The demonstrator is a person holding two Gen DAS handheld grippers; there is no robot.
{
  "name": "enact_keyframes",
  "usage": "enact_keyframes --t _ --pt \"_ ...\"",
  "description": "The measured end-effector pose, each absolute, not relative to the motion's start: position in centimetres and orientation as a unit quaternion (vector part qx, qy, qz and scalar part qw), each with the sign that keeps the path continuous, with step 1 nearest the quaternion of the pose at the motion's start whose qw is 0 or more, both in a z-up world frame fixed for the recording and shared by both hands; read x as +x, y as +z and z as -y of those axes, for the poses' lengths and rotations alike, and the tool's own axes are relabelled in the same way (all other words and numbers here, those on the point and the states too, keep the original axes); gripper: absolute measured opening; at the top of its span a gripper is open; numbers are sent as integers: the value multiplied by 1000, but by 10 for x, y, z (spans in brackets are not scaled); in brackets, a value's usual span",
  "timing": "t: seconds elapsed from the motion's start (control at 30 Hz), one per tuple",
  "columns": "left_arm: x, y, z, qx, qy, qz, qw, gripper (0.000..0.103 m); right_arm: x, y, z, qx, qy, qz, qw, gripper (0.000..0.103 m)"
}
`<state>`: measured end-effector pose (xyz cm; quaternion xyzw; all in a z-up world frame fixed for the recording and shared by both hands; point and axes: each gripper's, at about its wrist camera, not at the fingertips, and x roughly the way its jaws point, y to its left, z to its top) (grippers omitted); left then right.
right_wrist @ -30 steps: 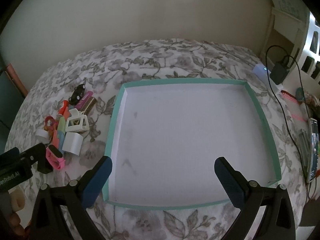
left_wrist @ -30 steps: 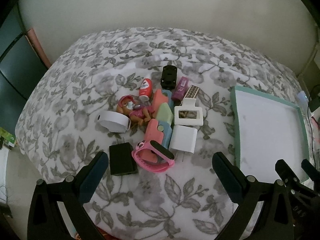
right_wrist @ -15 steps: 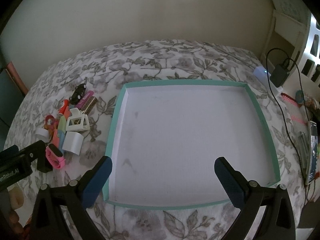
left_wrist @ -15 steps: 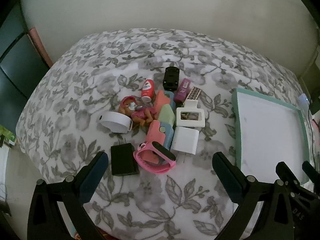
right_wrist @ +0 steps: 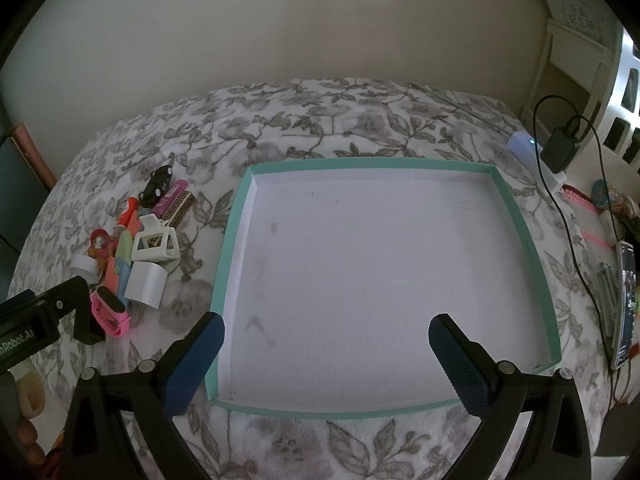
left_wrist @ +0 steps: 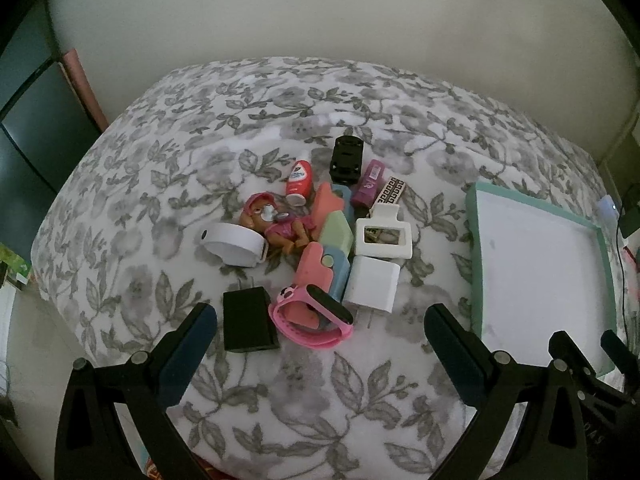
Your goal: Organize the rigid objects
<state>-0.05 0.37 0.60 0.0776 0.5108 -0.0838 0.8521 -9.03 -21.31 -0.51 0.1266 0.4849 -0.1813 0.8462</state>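
Observation:
A heap of small rigid things lies on the floral bedspread [left_wrist: 160, 184]: a pink wristband [left_wrist: 310, 314], a black charger [left_wrist: 248, 319], a white charger [left_wrist: 372, 282], a white hair clip [left_wrist: 383, 237], a white band [left_wrist: 232, 243], a doll [left_wrist: 276, 224], a red bottle [left_wrist: 299, 178], a black toy car [left_wrist: 347, 160]. My left gripper [left_wrist: 318, 346] hangs open just in front of the heap, holding nothing. To the right lies a teal-rimmed white tray [right_wrist: 230, 240]. My right gripper [right_wrist: 326, 350] is open above the tray's near part.
The same heap [right_wrist: 132, 248] shows left of the tray in the right wrist view. At the bed's right edge are a black adapter with cable [right_wrist: 560, 150], a white box [right_wrist: 528, 148] and a phone [right_wrist: 626, 304]. A dark cabinet [left_wrist: 28, 128] stands at the left.
The left wrist view has drawn back slightly, so the heap sits a little farther off. The right gripper has barely shifted. Both stay open and empty.

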Motion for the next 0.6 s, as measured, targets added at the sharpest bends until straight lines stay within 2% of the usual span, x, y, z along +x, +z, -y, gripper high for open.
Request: enact_keyframes --t 0.6 --pt "2 6 -8 56 -86 -517 850 103 -90 -6 213 127 -182 -485 846 103"
